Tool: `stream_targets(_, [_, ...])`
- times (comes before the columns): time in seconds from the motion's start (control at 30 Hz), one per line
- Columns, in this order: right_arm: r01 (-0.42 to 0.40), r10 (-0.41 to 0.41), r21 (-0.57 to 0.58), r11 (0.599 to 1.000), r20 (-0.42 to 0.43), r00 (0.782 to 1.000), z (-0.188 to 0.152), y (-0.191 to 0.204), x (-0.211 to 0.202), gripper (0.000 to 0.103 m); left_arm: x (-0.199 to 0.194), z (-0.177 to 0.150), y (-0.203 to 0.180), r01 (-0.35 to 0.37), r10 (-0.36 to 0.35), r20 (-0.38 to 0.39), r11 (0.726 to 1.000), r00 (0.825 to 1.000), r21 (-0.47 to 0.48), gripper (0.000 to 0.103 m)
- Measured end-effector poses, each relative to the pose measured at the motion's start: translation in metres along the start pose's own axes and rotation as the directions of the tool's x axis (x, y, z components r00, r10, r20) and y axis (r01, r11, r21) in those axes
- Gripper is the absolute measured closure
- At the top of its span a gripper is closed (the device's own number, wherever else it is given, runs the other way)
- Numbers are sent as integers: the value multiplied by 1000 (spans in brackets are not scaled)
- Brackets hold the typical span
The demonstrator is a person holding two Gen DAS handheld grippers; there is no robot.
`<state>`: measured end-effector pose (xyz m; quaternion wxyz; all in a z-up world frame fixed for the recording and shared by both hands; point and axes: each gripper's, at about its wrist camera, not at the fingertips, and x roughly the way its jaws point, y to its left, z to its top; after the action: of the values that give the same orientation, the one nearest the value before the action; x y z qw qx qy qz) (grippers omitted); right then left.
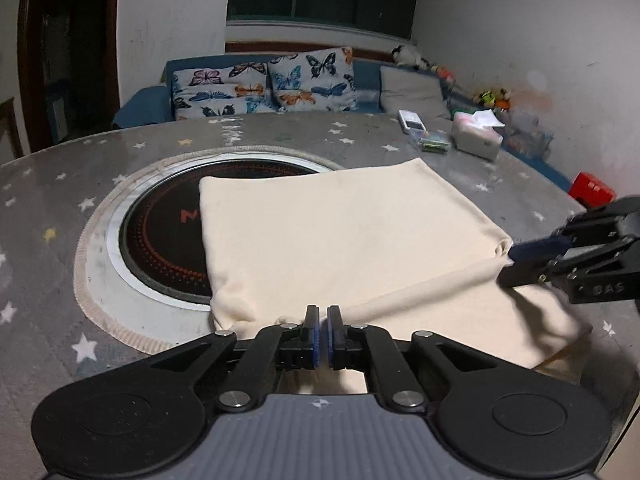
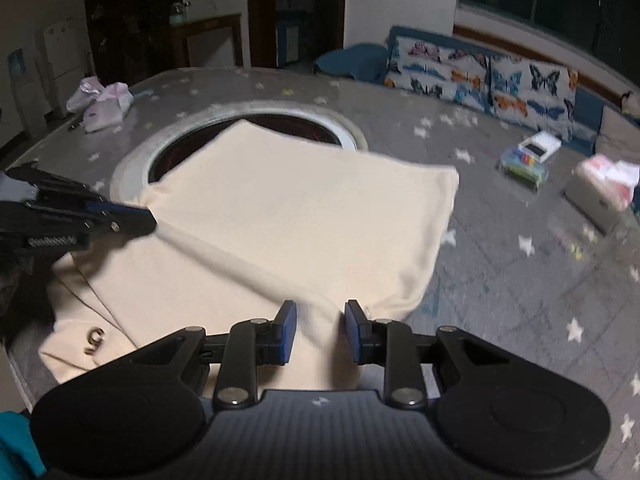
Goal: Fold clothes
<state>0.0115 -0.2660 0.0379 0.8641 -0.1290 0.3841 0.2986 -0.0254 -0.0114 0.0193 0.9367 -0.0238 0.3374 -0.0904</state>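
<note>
A cream garment point(image 1: 344, 236) lies folded on the grey star-patterned table, its far part over the round black cooktop. It also shows in the right wrist view point(image 2: 304, 216). My left gripper point(image 1: 324, 322) is at the near left corner of the fold with its pads nearly together; a thin gap shows and I cannot see cloth between them. It also shows at the left of the right wrist view point(image 2: 148, 220). My right gripper point(image 2: 320, 330) is open at the near right corner of the fold, with cloth between its pads. It also shows at the right of the left wrist view point(image 1: 508, 258).
A round black cooktop point(image 1: 160, 236) sits sunk in the table point(image 1: 52, 264). A tissue box point(image 1: 478, 136), a white remote point(image 1: 412, 122) and a small coloured box point(image 1: 434, 144) lie at the far right. Pink bags point(image 2: 104, 104) lie at the far left. A sofa with butterfly cushions point(image 1: 264, 84) stands behind.
</note>
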Motion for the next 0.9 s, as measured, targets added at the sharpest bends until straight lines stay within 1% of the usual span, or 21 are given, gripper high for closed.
stream_targets(0.1, [10, -10, -14, 1000, 9, 1000, 2, 1, -7, 79, -8, 1, 1, 11, -11, 9, 1000, 1000, 1, 97])
stream_targets(0.2, [-12, 13, -47, 999, 17, 1000, 3, 8, -20, 79, -15, 1, -1, 14, -14, 23, 1000, 1000, 25, 97])
stream_targets(0.3, [-44, 44, -96, 994, -4, 999, -2, 19, -30, 79, -14, -3, 0, 15, -16, 4, 999, 1000, 39, 97])
stream_targets(0.43, [-58, 50, -127, 990, -61, 997, -18, 30, -27, 79, -17, -8, -5, 7, -7, -6, 998, 1000, 65, 97])
stream_targets(0.5, [-48, 42, -133, 990, -52, 998, -22, 33, -31, 79, -26, -9, -9, 20, -20, 3, 996, 1000, 81, 95])
stream_targets(0.6, [-51, 48, -128, 990, -25, 999, -23, 36, -41, 79, -45, -15, -15, 48, -50, 13, 990, 999, 130, 94])
stream_targets(0.67, [-49, 45, -133, 990, -36, 998, -28, 37, -40, 79, -57, -22, -18, 59, -61, 10, 985, 998, 165, 94])
stream_targets(0.73, [-41, 34, -144, 989, -51, 998, -33, 39, -35, 79, -68, -30, -20, 72, -74, 3, 976, 997, 206, 90])
stream_targets(0.8, [-39, 33, -152, 988, -38, 999, -32, 41, -40, 79, -81, -38, -24, 86, -89, -2, 961, 996, 261, 80])
stream_targets(0.83, [-38, 33, -156, 987, -32, 999, -32, 42, -43, 79, -87, -43, -26, 94, -96, -5, 953, 995, 289, 77])
stream_targets(0.9, [-38, 34, -170, 985, -23, 999, -30, 44, -50, 79, -96, -51, -32, 111, -119, -1, 927, 993, 358, 65])
